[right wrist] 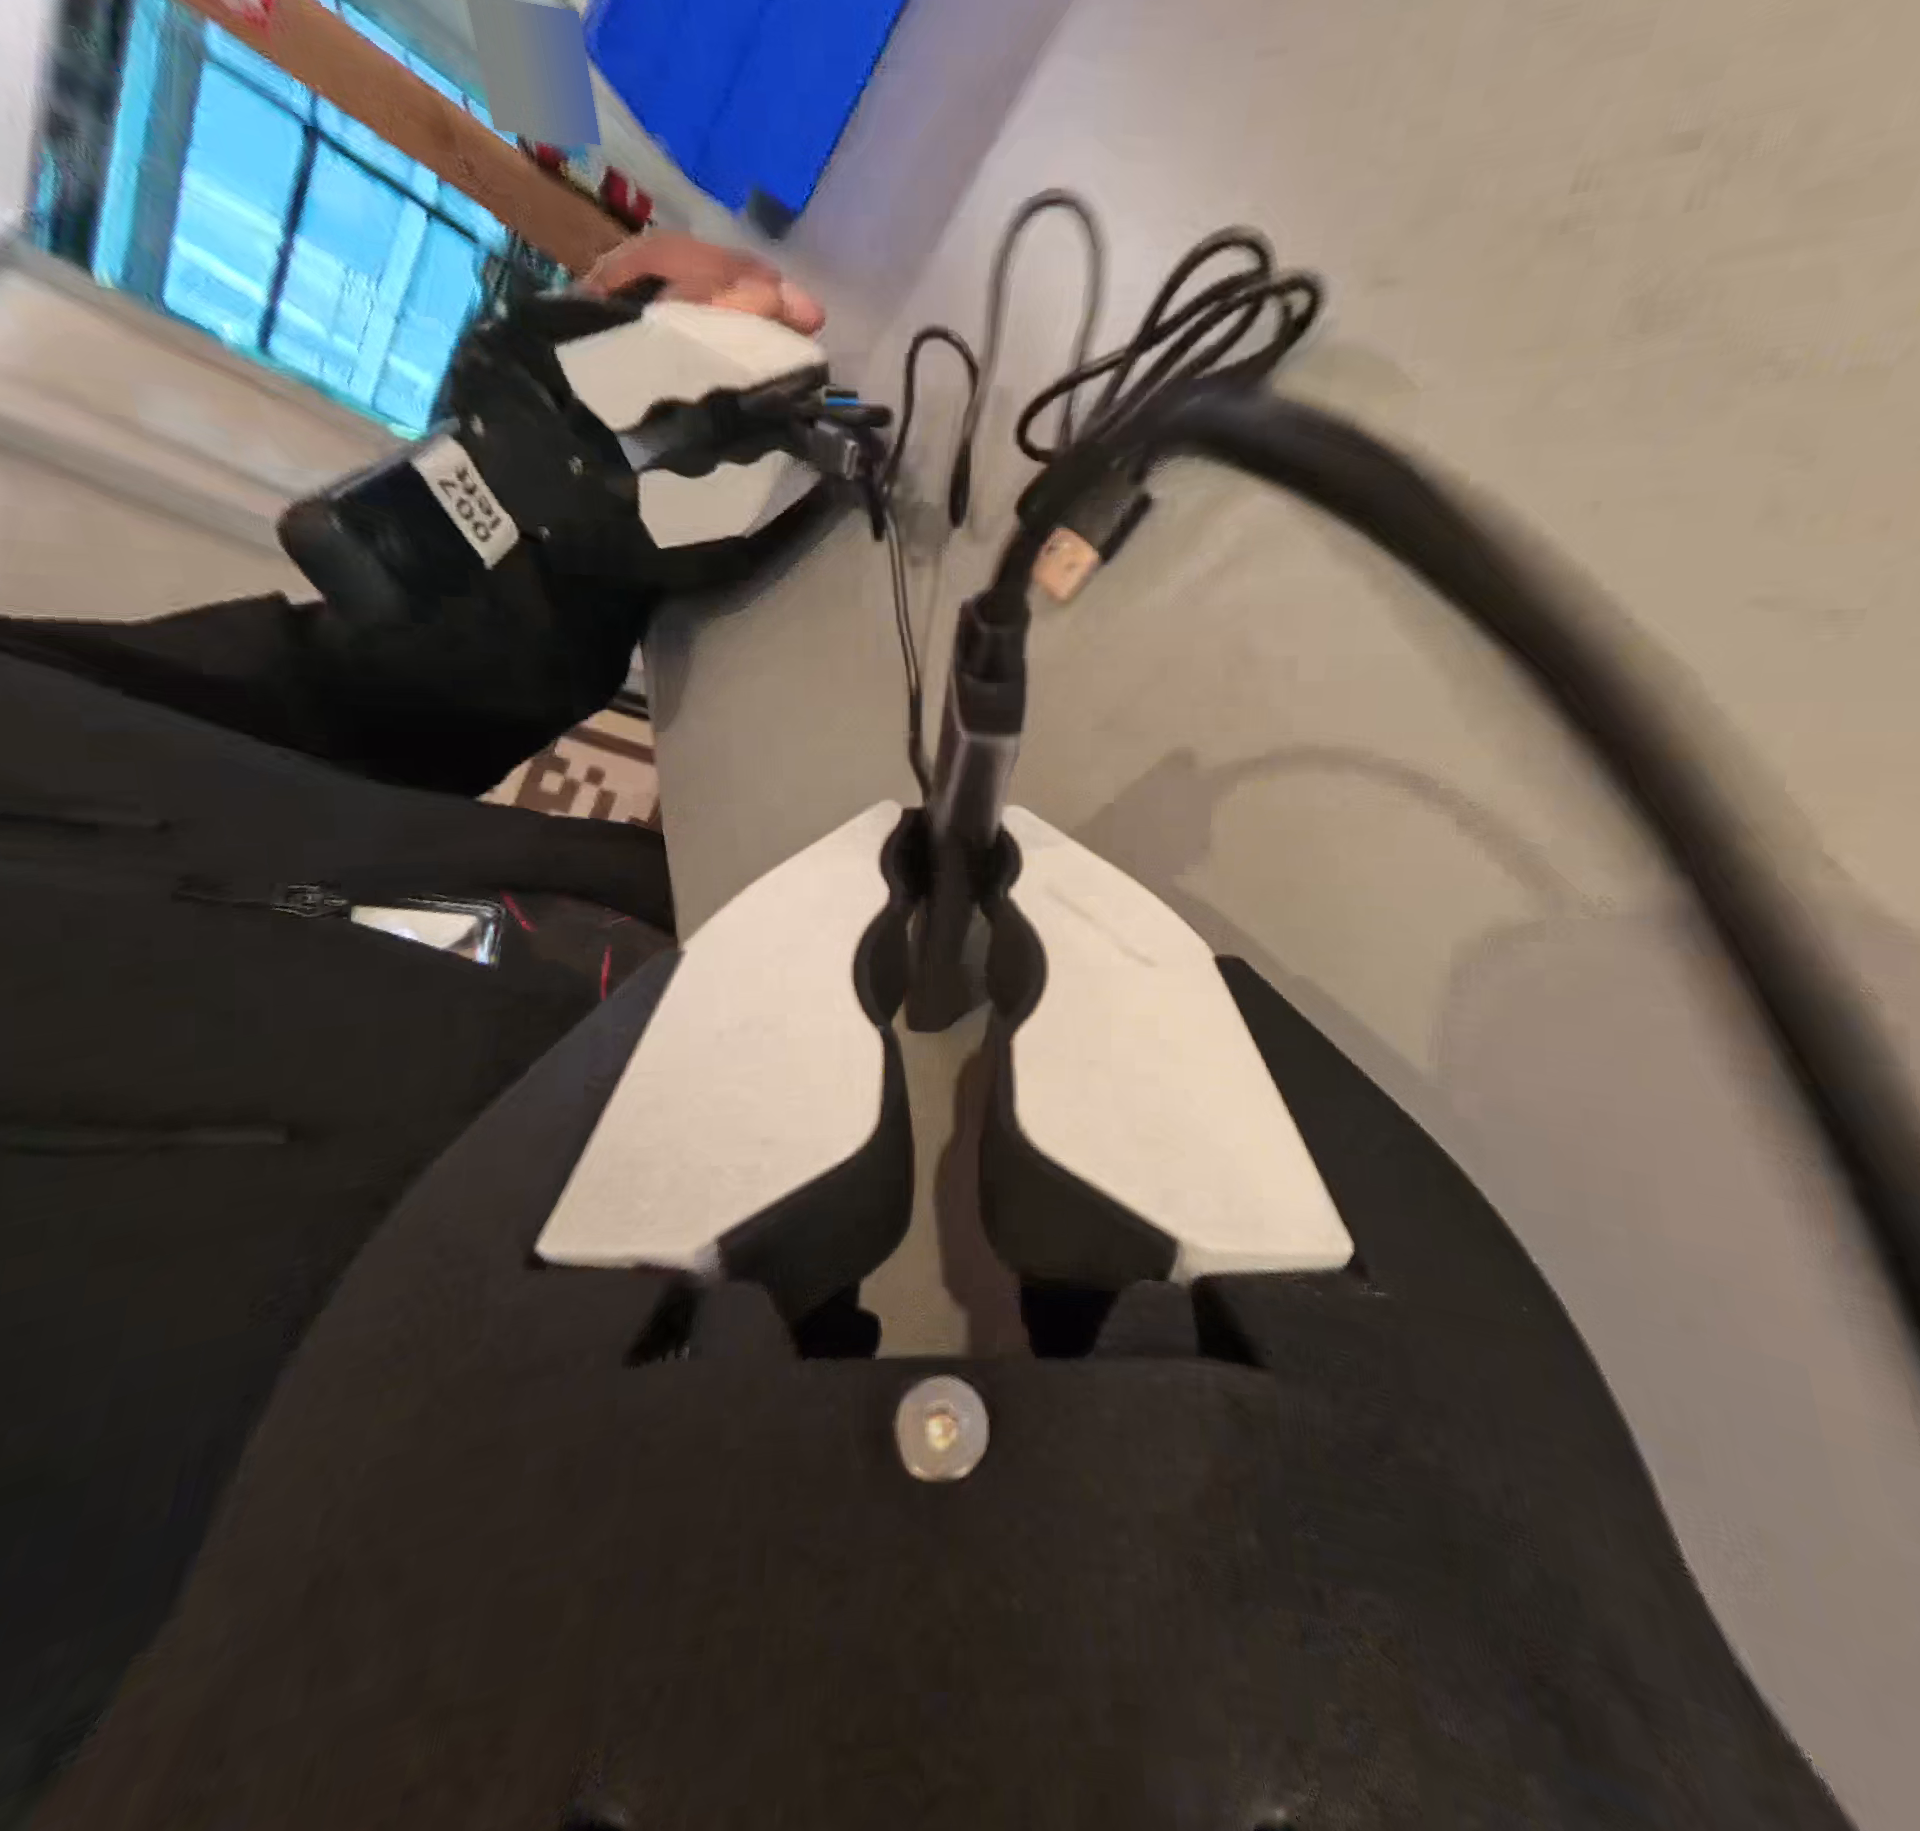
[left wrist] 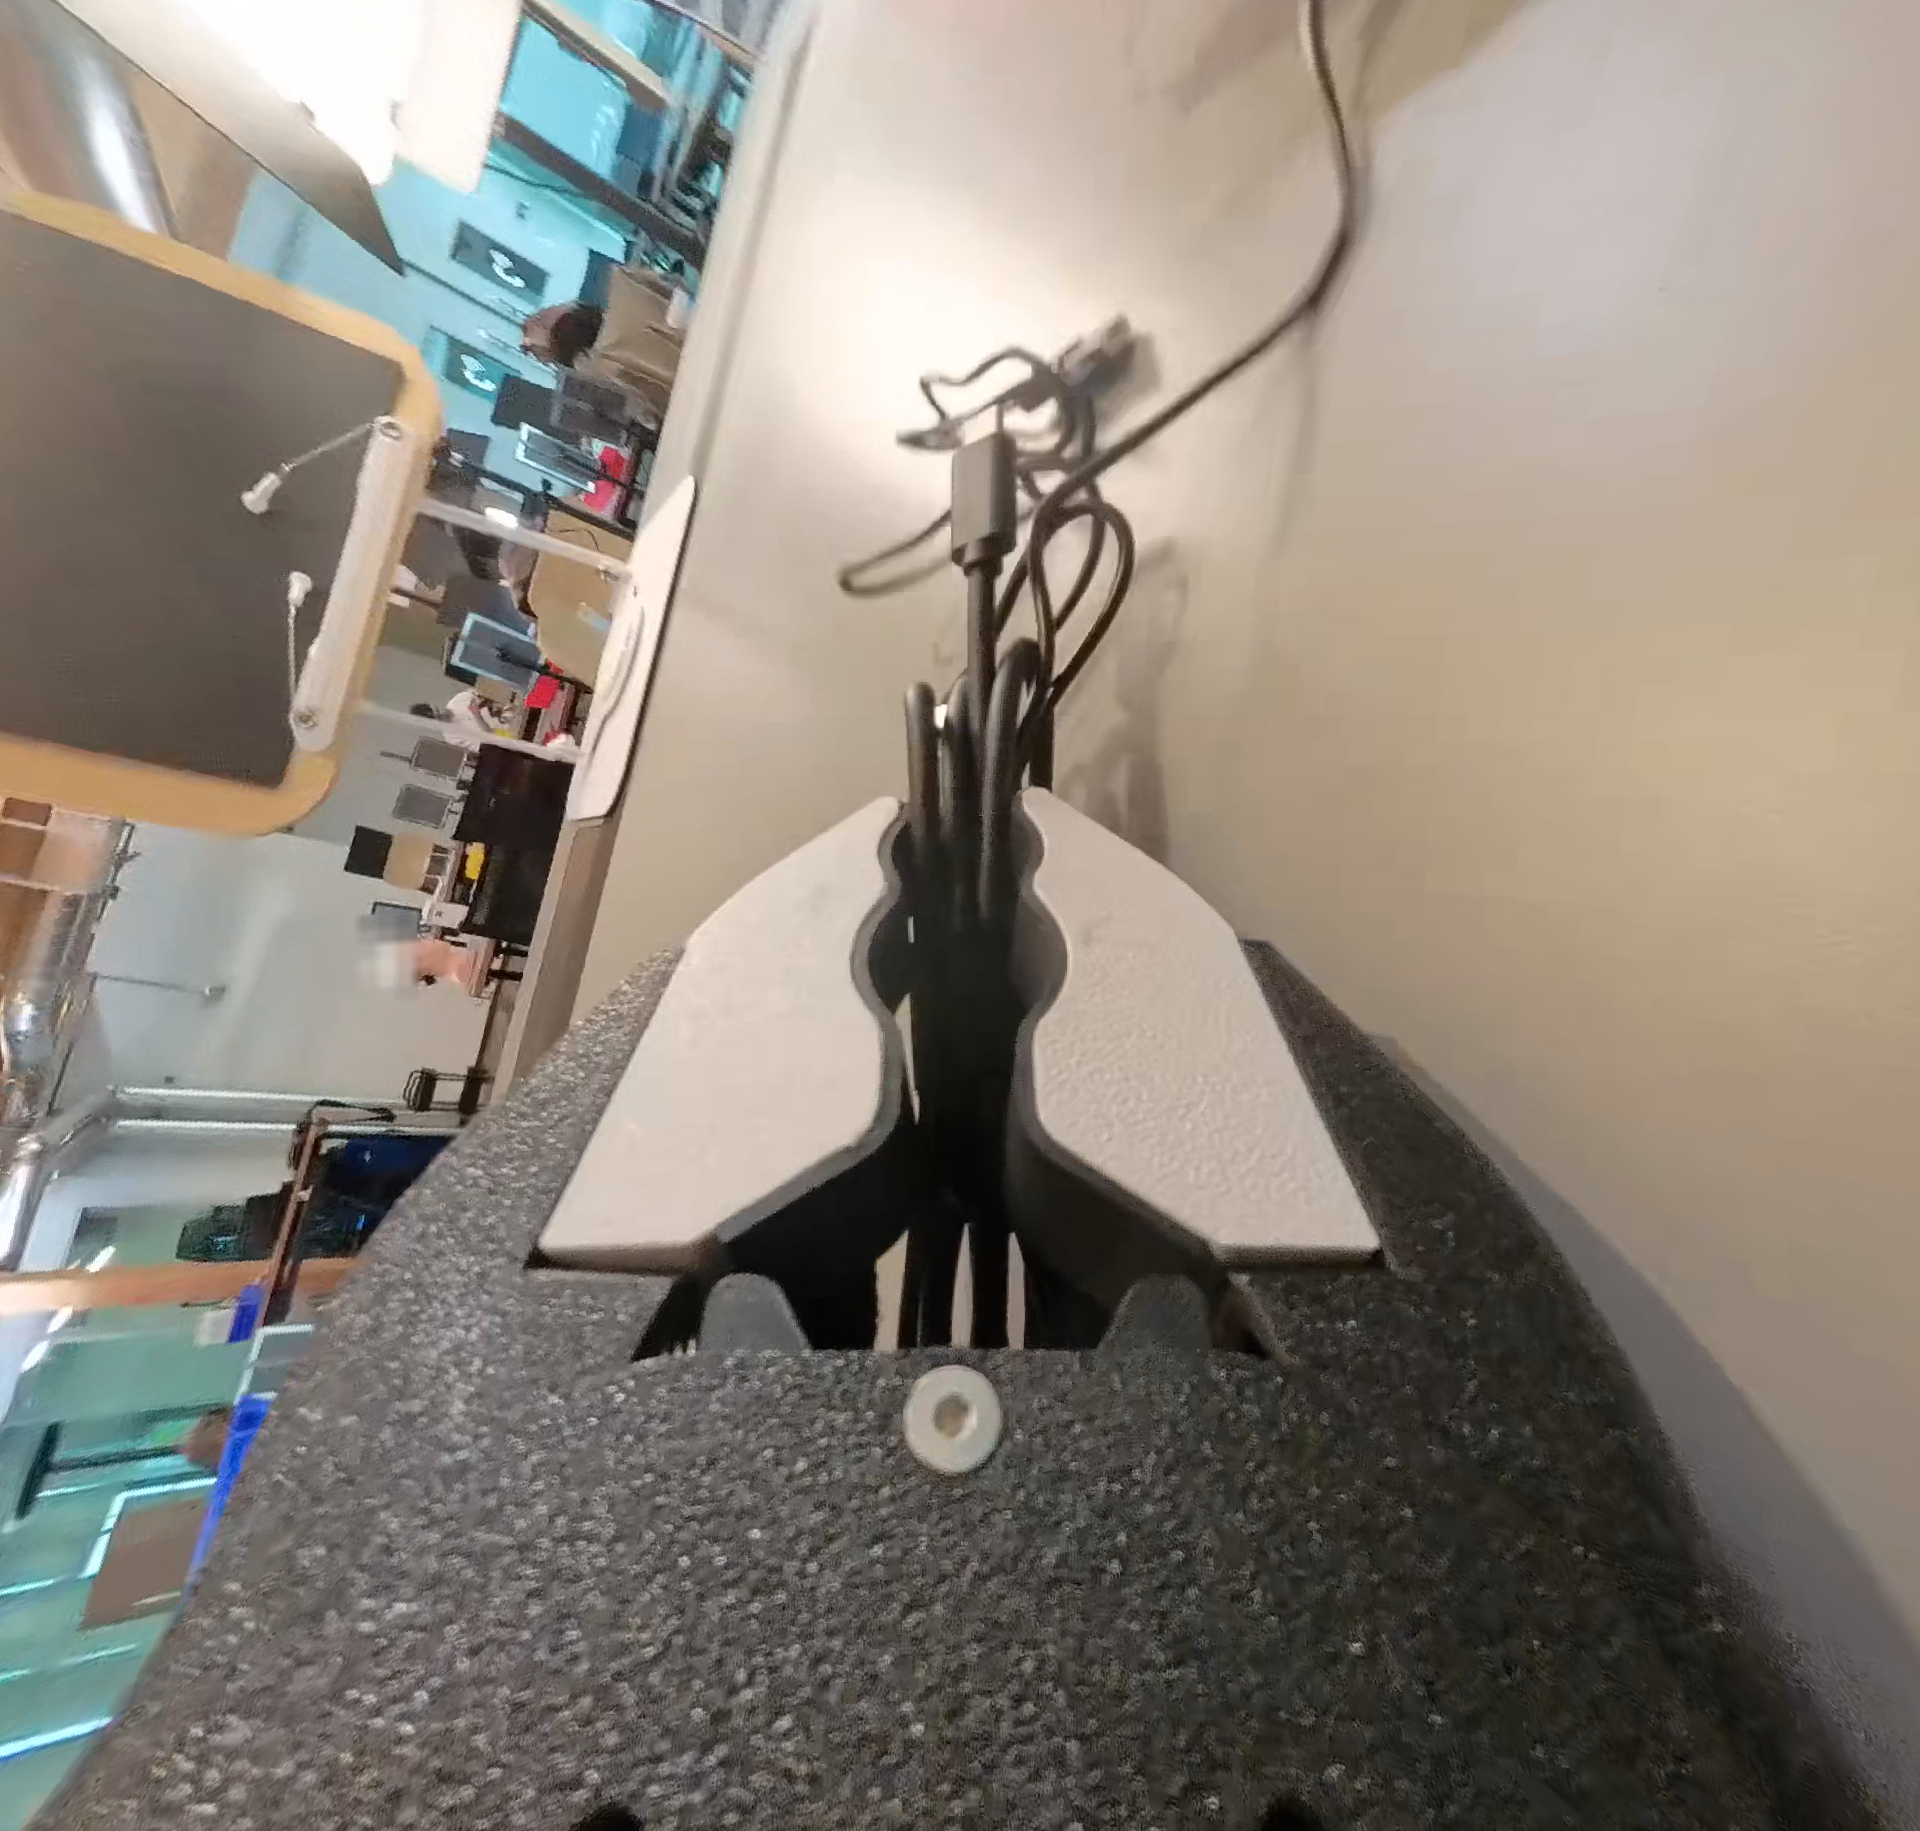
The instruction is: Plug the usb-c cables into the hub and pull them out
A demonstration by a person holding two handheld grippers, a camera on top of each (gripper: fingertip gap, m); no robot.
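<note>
Here the left gripper (left wrist: 961,825) was clamped on a bundle of black cables (left wrist: 977,742). The right gripper (right wrist: 951,836) pinched the dark hub (right wrist: 977,742) above the table (right wrist: 1558,431).

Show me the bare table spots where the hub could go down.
Bare table lies beyond the thick cable in the right wrist view, and more nearer under its arc. Crowded: the middle, where coiled cables and thin loops lie between the left gripper and right gripper.

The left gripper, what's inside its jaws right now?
The left gripper is shut on a bundle of black cables, one connector sticking out ahead. How many strands, and anything deeper between the jaws, is hidden.
</note>
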